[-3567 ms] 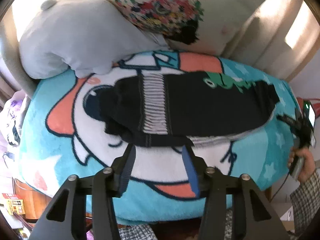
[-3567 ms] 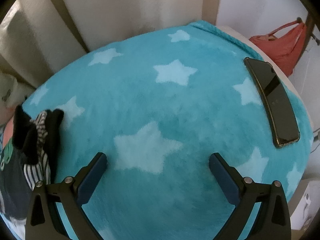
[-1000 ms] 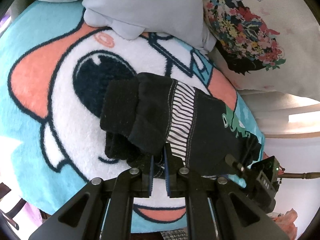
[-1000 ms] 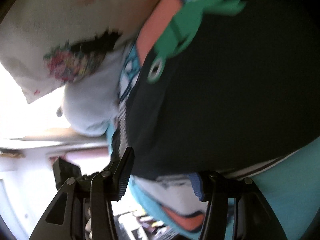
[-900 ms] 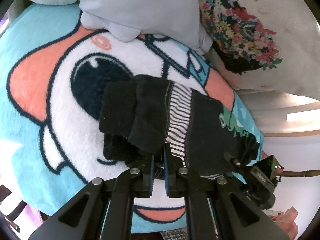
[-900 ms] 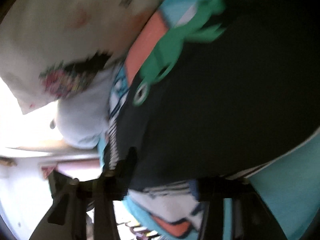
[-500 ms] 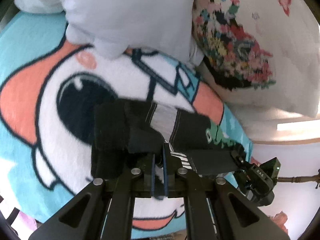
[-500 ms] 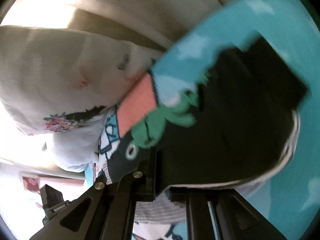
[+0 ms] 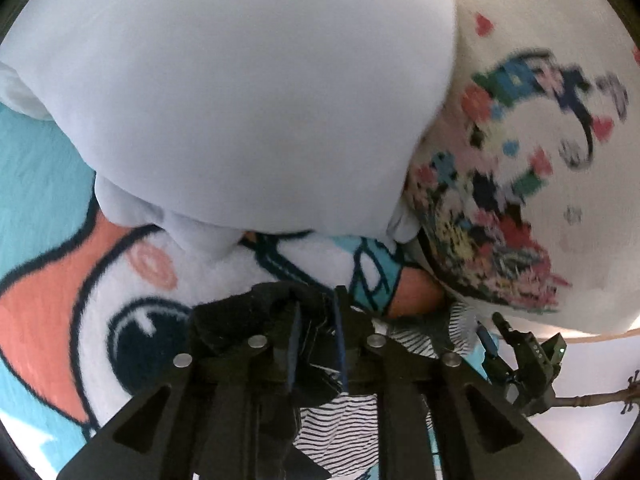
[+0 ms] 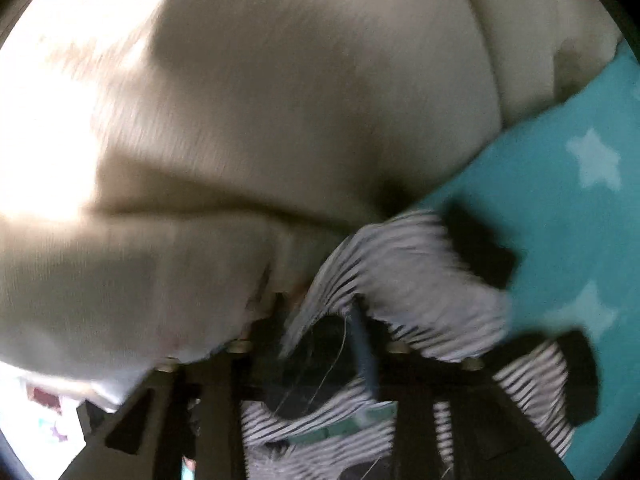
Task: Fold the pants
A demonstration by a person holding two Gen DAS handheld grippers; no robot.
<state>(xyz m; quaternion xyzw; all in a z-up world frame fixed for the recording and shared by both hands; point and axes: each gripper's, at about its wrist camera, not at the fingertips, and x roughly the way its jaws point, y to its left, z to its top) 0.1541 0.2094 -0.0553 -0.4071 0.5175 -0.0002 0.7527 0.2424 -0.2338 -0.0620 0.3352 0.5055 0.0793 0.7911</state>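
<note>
The pants are black with a black-and-white striped lining. My left gripper is shut on a bunched black edge of them, with striped cloth hanging under the fingers. My right gripper is shut on the other side of the pants; striped lining and black cuffs drape over it above the teal blanket. It shows at the lower right of the left wrist view. The right view is blurred.
A cartoon fleece blanket covers the bed. A pale blue pillow and a floral white pillow lie close ahead of my left gripper. A beige cushion fills the right wrist view.
Both grippers have lifted the near edge of the pants and carried it up and forward toward the pillows. The striped lining now shows. The pillows have come much closer.
</note>
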